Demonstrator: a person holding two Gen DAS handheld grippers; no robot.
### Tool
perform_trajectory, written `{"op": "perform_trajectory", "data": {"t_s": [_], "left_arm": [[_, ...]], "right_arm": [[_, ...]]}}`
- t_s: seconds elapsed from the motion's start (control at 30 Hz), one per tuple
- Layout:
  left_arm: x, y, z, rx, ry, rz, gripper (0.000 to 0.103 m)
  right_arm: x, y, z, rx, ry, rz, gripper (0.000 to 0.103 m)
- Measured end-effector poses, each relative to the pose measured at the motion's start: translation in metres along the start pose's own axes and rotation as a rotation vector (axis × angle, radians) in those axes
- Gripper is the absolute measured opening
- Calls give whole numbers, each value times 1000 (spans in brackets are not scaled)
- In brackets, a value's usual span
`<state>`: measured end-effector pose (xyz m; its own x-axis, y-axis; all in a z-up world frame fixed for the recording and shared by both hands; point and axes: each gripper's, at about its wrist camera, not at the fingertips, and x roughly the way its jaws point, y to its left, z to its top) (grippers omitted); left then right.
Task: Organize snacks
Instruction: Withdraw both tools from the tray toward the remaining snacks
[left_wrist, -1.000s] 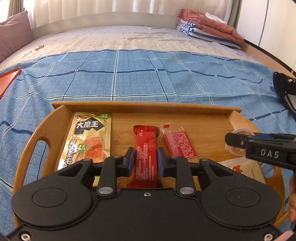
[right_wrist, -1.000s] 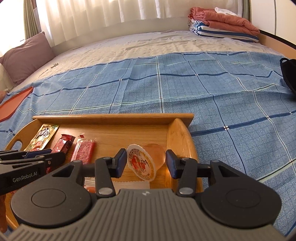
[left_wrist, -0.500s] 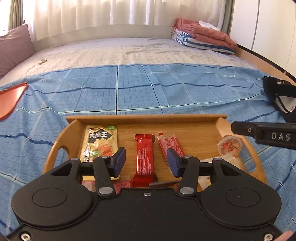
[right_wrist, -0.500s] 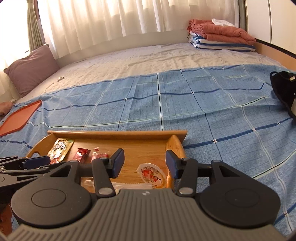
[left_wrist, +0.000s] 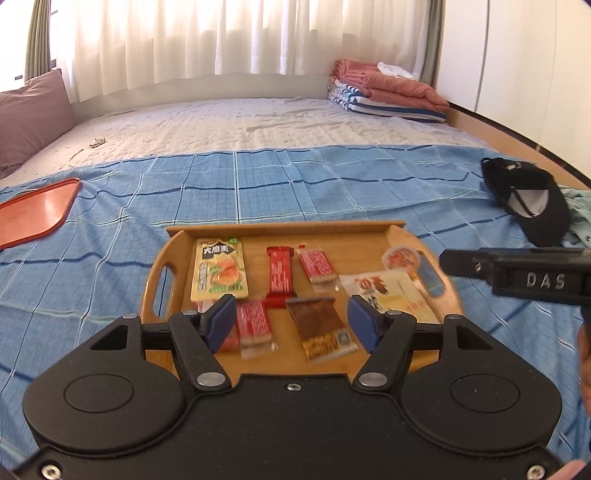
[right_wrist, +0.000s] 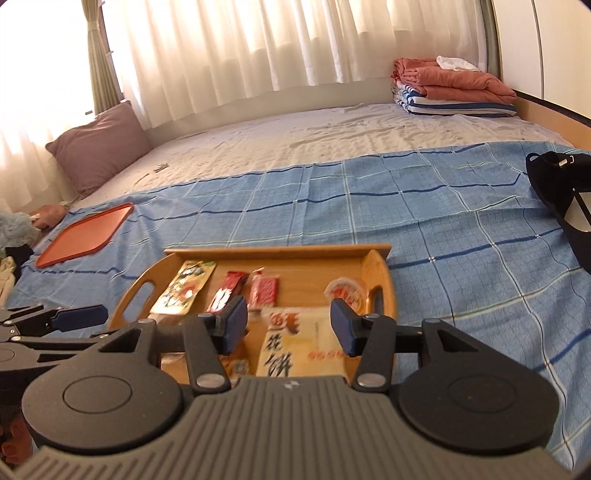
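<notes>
The oblong wooden tray looks smooth and matt. Glossy plastic wraps the red snack bar. The blue checked cloth bedcover lies soft, slightly wrinkled.

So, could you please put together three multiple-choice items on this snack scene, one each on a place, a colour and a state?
1. Where does the round jelly cup lie in the wooden tray?
A. by the right handle
B. by the left handle
C. outside it, on the blanket

2. What colour is the flat empty tray on the bed?
A. green
B. orange-red
C. white

3. How do the left tongs stand?
A. shut on the red bar
B. shut on nothing
C. open, holding nothing

Answers: 1 A, the cup sits beside the right handle slot. 2 B, it shows orange-red on the blue blanket. 3 C, the pads stand apart above the snacks.
</notes>
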<state>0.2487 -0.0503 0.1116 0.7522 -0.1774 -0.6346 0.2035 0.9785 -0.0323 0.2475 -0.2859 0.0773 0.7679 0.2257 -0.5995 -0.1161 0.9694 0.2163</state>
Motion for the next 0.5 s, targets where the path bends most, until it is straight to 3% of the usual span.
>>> {"op": "perform_trajectory", "data": {"t_s": [0.23,0.5], "left_arm": [[-57,-2,-16,27,-43,-17,72],[-109,-1,-43,18,-45,-32,73]], "right_arm": [[-40,21,-25,-30,10,21,64],[-87,36,-46,-55,-17,37,66]]}}
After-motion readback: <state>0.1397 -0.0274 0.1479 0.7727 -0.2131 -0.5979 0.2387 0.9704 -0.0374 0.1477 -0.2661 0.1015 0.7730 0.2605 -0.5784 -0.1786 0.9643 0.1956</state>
